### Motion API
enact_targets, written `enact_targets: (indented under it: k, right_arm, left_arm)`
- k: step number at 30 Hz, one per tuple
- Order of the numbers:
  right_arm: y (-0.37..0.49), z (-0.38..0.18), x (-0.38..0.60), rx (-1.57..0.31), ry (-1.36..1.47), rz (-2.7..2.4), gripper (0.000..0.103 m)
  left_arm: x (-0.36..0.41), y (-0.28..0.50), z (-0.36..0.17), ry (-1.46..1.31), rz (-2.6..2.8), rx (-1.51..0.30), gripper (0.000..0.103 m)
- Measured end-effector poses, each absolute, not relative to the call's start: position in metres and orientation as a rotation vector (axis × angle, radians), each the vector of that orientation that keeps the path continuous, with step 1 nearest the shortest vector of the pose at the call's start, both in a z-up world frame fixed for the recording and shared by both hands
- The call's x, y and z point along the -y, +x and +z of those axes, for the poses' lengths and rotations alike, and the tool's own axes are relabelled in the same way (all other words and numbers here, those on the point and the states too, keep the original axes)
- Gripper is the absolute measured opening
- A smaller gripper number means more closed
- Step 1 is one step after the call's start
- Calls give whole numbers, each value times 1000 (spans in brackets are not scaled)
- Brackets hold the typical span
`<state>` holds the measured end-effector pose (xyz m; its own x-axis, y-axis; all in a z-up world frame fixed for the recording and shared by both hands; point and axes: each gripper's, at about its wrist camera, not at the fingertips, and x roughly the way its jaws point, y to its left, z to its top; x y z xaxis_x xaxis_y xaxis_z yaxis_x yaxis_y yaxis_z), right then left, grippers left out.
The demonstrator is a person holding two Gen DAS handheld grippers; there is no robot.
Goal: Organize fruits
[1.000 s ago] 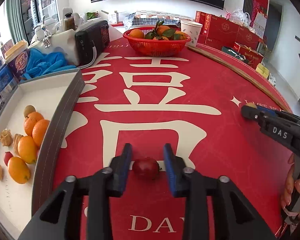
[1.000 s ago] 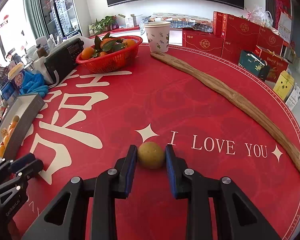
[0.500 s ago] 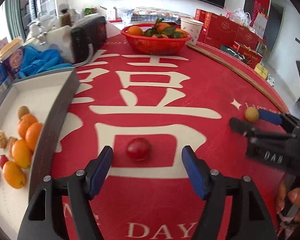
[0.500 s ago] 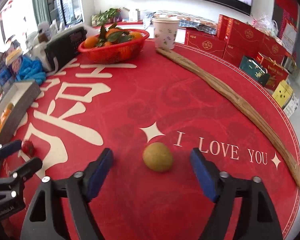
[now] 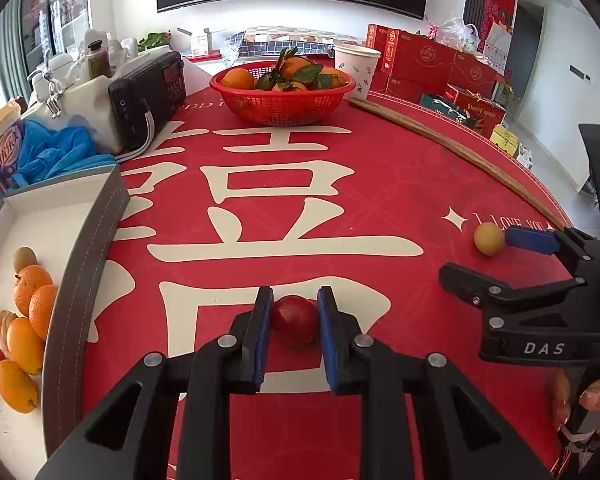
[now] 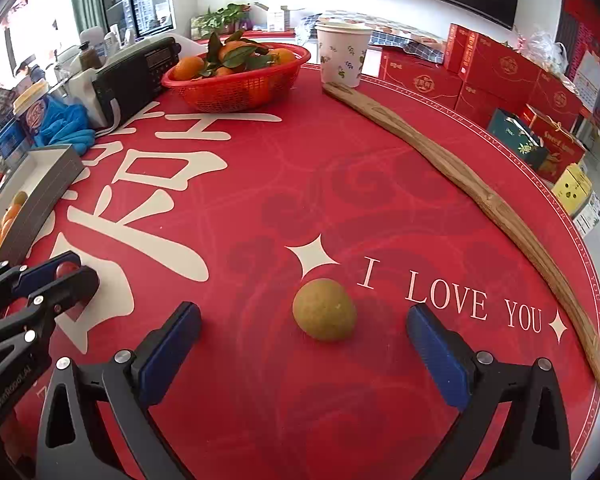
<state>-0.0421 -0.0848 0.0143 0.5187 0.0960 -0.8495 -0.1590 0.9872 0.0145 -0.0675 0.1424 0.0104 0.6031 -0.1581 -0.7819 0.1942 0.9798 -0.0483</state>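
Left gripper (image 5: 293, 320) is clamped on the little red fruit (image 5: 295, 317), so lift straight and gentle toward the tray (image 5: 80, 256), while the right gripper (image 6: 304, 340) is opening wide around the yellow-green fruit (image 6: 324, 315).

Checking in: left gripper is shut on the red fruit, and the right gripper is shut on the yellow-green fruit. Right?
Half right. The right gripper is not shut: the right wrist view shows its fingers wide apart, clear of the yellow-green fruit. The left gripper does clamp the red fruit.
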Motion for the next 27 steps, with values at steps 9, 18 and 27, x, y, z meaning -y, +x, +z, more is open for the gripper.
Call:
enact_targets:
  k: [9, 18, 27]
  right_arm:
    - [-45, 14, 98, -1012, -62, 165, 103]
    - [-40, 16, 101, -998, -21, 166, 100]
    - [-45, 22, 85, -955, -64, 167, 29]
  left_arm:
    - [-136, -67, 9, 77, -176, -899, 26]
    - [-135, -67, 9, 85, -168, -900, 30]
    - [-137, -66, 8, 70, -152, -901, 32]
